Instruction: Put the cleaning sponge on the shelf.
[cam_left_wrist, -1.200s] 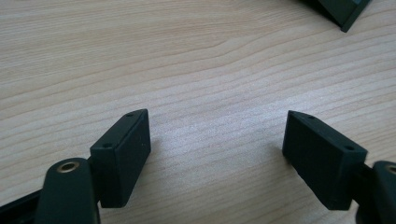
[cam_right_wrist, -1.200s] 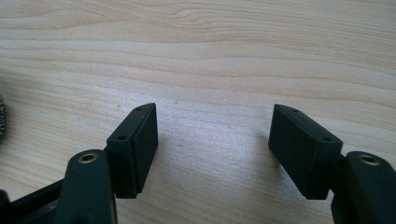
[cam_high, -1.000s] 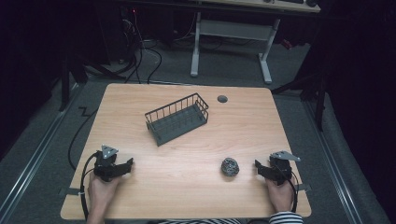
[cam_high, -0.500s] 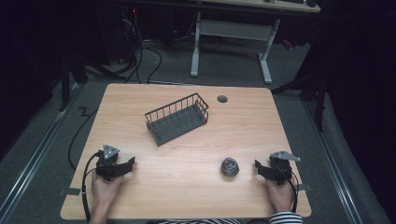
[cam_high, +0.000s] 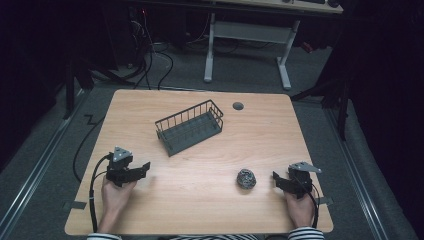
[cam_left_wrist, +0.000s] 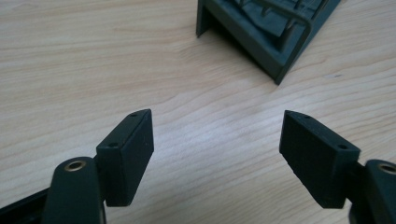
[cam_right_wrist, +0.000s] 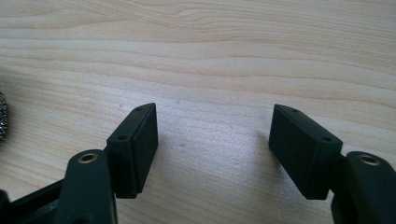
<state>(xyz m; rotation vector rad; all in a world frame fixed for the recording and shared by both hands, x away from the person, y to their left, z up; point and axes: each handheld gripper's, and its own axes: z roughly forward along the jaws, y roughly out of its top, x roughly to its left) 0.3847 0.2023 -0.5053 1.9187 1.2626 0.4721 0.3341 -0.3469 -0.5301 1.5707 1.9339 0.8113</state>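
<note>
A dark wire basket (cam_high: 190, 127) stands empty on the wooden table (cam_high: 200, 200), tilted across its middle; a corner of the basket (cam_left_wrist: 271, 37) fills the top of the left gripper view. A steel-wool scrubber (cam_high: 246, 178) lies near the front right, and its edge (cam_right_wrist: 3, 121) shows at the left of the right gripper view. My left gripper (cam_high: 145, 167) rests open at the front left, pointing right, nothing between its jaws. My right gripper (cam_high: 275, 178) rests open at the front right, a little to the right of the scrubber, pointing at it.
A small round grey cap (cam_high: 238, 106) sits near the table's far edge. Cables (cam_high: 92, 185) trail from the grippers over the front edge. Beyond the table stand white desk legs (cam_high: 210, 47) and floor cables.
The left gripper has shifted slightly to the right and toward the person. The right gripper, basket and scrubber stay where they were.
</note>
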